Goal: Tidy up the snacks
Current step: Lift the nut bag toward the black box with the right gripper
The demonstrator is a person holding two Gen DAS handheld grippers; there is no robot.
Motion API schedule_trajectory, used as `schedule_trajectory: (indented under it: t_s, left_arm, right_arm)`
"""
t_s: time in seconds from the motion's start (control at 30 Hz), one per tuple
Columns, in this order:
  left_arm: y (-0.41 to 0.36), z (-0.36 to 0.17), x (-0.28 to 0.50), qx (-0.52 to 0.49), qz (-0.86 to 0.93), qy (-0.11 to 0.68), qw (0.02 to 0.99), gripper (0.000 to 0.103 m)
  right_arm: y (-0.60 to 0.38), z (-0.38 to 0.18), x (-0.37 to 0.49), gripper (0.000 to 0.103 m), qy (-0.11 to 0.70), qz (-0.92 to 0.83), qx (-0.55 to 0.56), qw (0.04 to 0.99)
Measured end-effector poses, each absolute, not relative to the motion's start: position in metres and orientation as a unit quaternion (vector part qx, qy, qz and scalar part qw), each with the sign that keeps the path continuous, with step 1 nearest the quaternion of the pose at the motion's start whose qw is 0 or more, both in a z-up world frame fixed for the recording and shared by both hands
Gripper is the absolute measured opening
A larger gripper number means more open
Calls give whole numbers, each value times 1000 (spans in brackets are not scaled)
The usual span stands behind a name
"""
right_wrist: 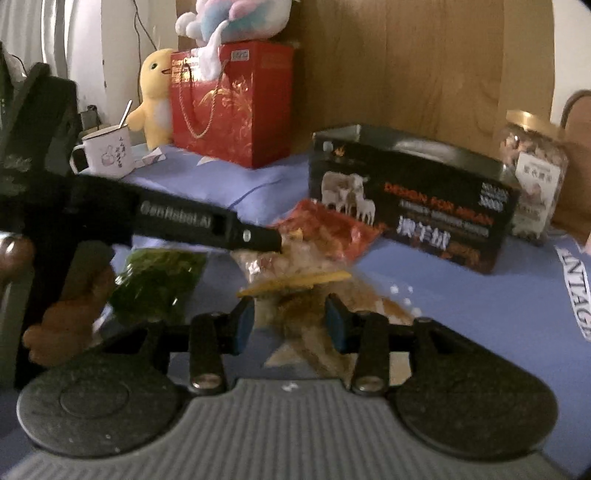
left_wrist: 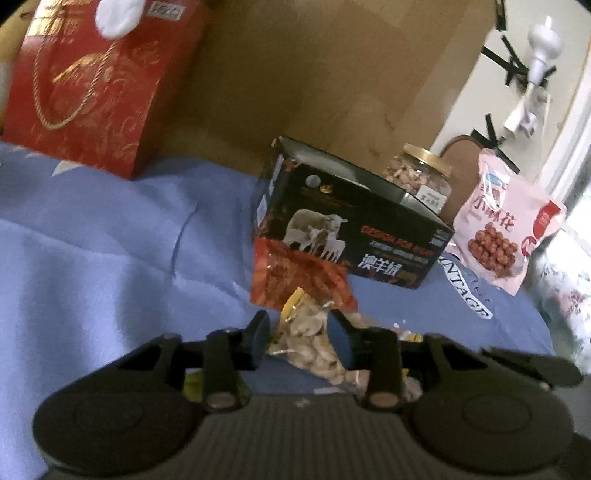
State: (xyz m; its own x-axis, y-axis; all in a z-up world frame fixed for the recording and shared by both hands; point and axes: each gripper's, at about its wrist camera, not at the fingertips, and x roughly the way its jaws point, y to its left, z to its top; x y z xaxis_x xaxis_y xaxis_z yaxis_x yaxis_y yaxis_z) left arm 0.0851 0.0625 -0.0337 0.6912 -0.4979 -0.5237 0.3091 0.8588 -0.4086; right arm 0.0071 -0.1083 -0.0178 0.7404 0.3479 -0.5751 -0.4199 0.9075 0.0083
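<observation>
**Snack stock on blue bedcover: both grippers at the packet pile**

1. Wooden panel (right_wrist: 406, 62): backs the whole scene, upright behind everything.
2. Blue cloth (left_wrist: 110, 240): wrinkled, covers the surface; widest open stretch lies left of the black box, in front of the red bag.
3. Red gift bag (right_wrist: 236, 107): upright, gold cord handle, at the back left; a plush toy (right_wrist: 236, 18) sits on top, a yellow plush (right_wrist: 155, 96) just beside it.
4. Black box (left_wrist: 351, 229): open-topped, sheep print, stands centre-right on the cloth, just behind the packets.
5. Pink snack bag (left_wrist: 502, 225): upright at the right edge, beside the box.
6. Nut jar (left_wrist: 421, 173): gold lid, behind the box's far corner.
7. White mug (right_wrist: 107, 151): spoon inside, far left.
8. Red packet (left_wrist: 295, 273): leans against the front of the box.
9. Green packet (right_wrist: 159, 284): lies left of the pile, near the holder's hand (right_wrist: 66, 321).
10. Clear packet of pale pieces (left_wrist: 314, 343): between the fingers of the left gripper (left_wrist: 299, 338); jaws partly closed, pads at its sides, firm grip cannot be told.
11. Clear packet of brown pieces (right_wrist: 306, 332): between the fingers of the right gripper (right_wrist: 290, 323); jaws partly closed, contact unclear through blur. The left tool's arm crosses just above it.
</observation>
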Motion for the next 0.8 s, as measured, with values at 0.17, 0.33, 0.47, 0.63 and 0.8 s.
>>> schedule_trajectory:
  t_s: [0.17,0.33,0.47,0.63,0.8]
  left_arm:
    - [61,-32,81,-141,-221,319,911,26]
    - [60,-29,82,-147,-212,329,908,26]
    - [75,-25,84,-187,-211,330,901,28]
    - [70,-21,88,-194,-223,341,892,29]
    - [61,-25,88,-180,-216,350,894,27]
  right_arm:
    - [-101,-18,9,36,287,214,-72,931]
    - [-116,-15,3,43,293,236,-53,925]
    - [-125,-11,-3,49,291,253,-39,922]
    - [-132,-10,6,49,299,246,-6,922]
    - [-134,-14,21,47,314,244,35,917]
